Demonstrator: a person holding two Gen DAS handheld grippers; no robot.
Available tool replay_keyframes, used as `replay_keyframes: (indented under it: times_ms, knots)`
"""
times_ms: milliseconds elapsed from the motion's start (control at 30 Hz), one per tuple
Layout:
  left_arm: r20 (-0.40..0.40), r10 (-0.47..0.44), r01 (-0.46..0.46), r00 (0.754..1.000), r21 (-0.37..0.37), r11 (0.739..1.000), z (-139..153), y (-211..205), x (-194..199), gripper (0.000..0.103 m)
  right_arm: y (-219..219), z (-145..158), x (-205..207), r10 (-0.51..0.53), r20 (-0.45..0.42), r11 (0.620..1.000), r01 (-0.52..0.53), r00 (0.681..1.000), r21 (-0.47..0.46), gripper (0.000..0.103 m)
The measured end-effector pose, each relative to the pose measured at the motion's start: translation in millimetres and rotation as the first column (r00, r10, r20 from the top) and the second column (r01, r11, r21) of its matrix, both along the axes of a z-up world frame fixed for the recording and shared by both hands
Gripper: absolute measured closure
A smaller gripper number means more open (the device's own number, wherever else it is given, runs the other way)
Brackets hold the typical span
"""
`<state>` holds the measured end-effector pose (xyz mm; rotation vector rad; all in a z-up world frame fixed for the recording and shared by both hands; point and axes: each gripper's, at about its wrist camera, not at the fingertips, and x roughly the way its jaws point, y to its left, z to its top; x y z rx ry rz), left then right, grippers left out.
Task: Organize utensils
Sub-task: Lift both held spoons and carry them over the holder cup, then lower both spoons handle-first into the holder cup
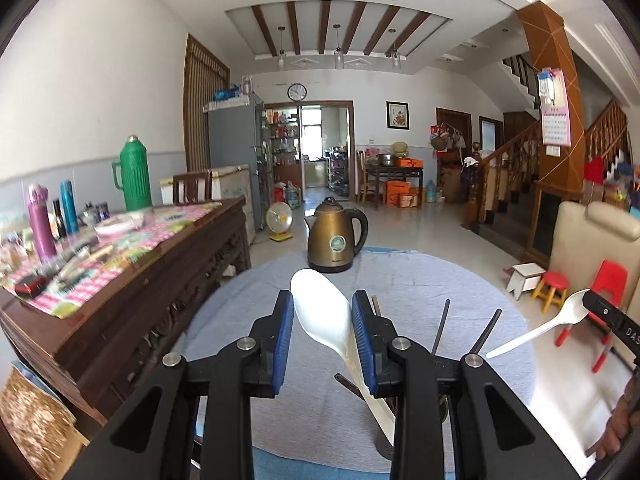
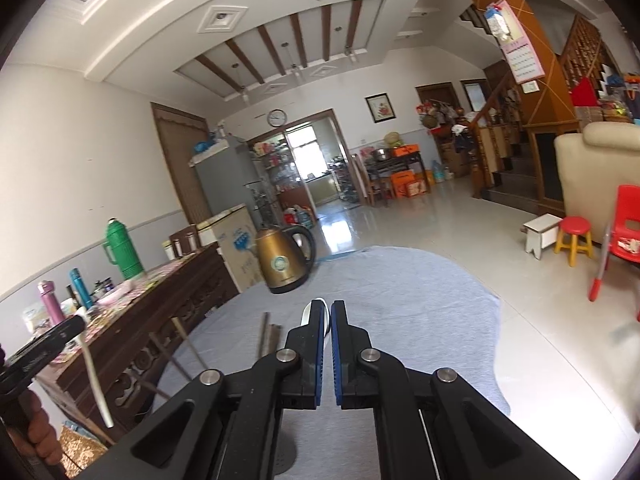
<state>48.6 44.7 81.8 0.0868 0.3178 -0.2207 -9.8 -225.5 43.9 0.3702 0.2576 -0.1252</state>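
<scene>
Left wrist view: your left tongs [image 1: 322, 330] clamp a large white plastic rice paddle [image 1: 320, 308], right tongs [image 1: 600, 312] pinch a small white plastic spoon [image 1: 548, 326], both aloft over the grey-clothed counter [image 1: 440, 280]. Dark chopsticks [image 1: 440, 326] already stand in the grey perforated holder [image 1: 386, 446]; spoons not yet in.

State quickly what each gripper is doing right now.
Left gripper: closed on a large white spoon.
Right gripper: closed on a smaller white spoon.

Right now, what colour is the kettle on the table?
The kettle is bronze-gold with a black handle and base; the left wrist view shows it best.
</scene>
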Motion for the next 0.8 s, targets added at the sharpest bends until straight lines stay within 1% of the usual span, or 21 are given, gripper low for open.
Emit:
replay_keyframes:
  times_ms: [100, 333, 533, 800]
  knots:
    - [0.03, 0.012, -0.012, 0.999, 0.03, 0.999, 4.0, -4.8, -11.5, 0.072, 13.0, 2.4, -1.8, 0.031, 0.006, 0.999, -0.031, 0.999, -0.015, 0.099]
    - [0.051, 0.04, -0.043, 0.998, 0.053, 0.998, 6.6, -2.1, -17.0, 0.072, 39.4, -1.3, 3.7, 0.09, -0.001, 0.995, -0.09, 0.996, -0.03, 0.099]
    - [0.028, 0.052, -0.054, 0.998, 0.065, 0.996, -2.8, -3.3, -12.8, 0.072, 50.4, -12.9, 11.8, 0.121, -0.033, 0.992, -0.122, 0.992, -0.034, 0.099]
    - [-0.008, 0.06, -0.059, 0.998, 0.08, 0.995, -16.9, -8.5, -5.2, 0.072, 53.7, -26.2, 17.1, 0.131, -0.058, 0.991, -0.133, 0.99, -0.027, 0.099]
